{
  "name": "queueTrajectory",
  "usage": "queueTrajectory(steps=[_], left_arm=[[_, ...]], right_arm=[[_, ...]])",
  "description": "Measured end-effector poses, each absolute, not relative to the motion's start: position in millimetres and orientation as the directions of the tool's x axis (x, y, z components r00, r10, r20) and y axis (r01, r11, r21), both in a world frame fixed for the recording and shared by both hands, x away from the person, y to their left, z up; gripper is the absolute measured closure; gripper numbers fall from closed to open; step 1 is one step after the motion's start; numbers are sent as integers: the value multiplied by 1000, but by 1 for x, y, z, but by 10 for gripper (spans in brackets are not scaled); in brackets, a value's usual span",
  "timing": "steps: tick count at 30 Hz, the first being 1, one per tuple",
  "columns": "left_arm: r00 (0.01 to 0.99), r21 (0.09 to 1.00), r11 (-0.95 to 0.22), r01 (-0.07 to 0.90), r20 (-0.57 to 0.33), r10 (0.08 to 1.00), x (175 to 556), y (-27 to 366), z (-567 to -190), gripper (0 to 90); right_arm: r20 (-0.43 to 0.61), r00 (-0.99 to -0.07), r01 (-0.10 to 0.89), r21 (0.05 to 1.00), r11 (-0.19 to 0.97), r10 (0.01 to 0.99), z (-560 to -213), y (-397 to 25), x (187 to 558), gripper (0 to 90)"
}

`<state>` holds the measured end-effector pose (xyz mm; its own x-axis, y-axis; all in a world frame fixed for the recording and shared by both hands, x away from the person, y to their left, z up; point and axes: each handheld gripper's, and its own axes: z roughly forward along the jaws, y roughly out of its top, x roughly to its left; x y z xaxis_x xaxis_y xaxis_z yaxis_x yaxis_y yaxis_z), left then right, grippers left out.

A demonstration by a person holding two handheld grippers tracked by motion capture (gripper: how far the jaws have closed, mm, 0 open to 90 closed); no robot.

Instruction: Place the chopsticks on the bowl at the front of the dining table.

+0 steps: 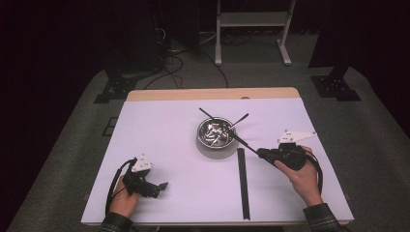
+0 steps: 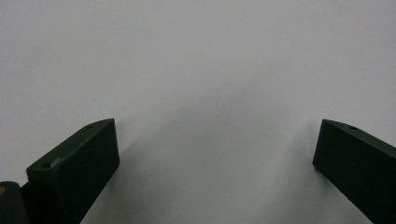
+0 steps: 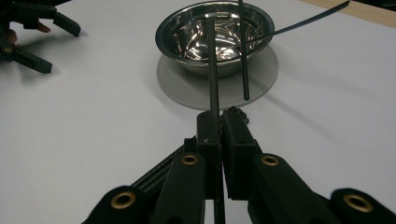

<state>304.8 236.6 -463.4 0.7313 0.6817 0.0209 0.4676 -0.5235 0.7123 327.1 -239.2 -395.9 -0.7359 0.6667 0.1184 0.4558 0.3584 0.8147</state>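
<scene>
Right now the right claw (image 3: 219,116) pinches a black chopstick (image 3: 212,70) reaching into the steel bowl (image 3: 215,35), while the left claw (image 2: 215,154), well apart from the bowl, gapes wide.

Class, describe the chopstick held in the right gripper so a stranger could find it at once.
Start at the steel bowl mid-table on its grey disc. Several black chopsticks lean in it; more lie flat nearby. Yours alone is pinched in the right gripper, its tip in the bowl.
</scene>
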Motion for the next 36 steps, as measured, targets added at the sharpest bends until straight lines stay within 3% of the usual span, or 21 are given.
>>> queueTrajectory(steps=[36], left_arm=[[730, 714, -521, 468, 19, 683, 305, 236, -464, 0]], right_arm=[[112, -763, 432, 821, 374, 637, -382, -197, 363, 855]])
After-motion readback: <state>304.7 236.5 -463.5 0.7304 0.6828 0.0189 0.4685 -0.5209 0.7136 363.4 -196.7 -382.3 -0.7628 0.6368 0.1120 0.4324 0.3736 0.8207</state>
